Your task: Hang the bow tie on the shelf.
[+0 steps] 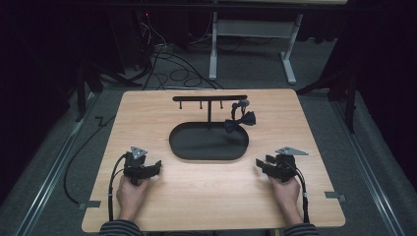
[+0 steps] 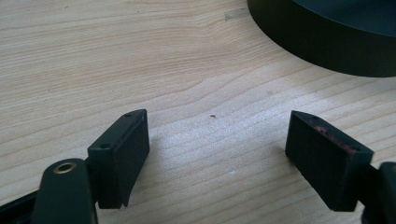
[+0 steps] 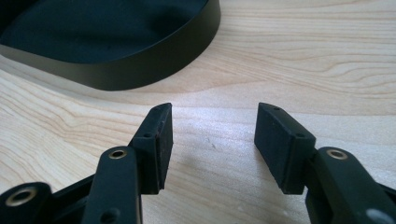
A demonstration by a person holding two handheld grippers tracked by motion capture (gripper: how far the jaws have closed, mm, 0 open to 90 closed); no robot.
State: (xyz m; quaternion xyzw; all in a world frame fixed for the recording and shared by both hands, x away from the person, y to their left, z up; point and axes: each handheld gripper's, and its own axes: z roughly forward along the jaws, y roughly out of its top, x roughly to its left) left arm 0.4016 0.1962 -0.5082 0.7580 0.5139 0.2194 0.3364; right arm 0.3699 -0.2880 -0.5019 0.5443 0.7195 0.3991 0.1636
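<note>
Seen from above: a pale wooden table (image 1: 196, 196) with rounded corners, grey floor on all sides, cables trailing beyond the far edge. At the middle, a black oval metal tray (image 1: 196, 150) with a low upright wall; rising from its far side, a thin black T-shaped stand (image 1: 210, 98) with small pegs under the crossbar. Hanging at the right end of that crossbar, a dark bow tie (image 1: 241, 120) on its strap, dangling just above the tray's right far rim.

Wide bare wood in front of the tray, from its near wall to the near table edge. Bare wood also to either side, out to the left and right edges.

Left claw (image 1: 156, 166), held in a hand at the near left, resting low over the table, pointing towards the tray and well short of it. In the left gripper view (image 2: 217, 151): both black pads spread wide, bare wood grain between them, nothing gripped; tray wall (image 2: 322, 44) at upper right.

Right claw (image 1: 259, 164), held in a hand at the near right, mirrored, also aimed at the tray. In the right gripper view (image 3: 212, 142): pads parted a fair way, somewhat less than the left pair, gripping nothing, bare wood between; tray wall (image 3: 140, 70) close ahead at upper left.

Both claws well apart from the bow tie.
</note>
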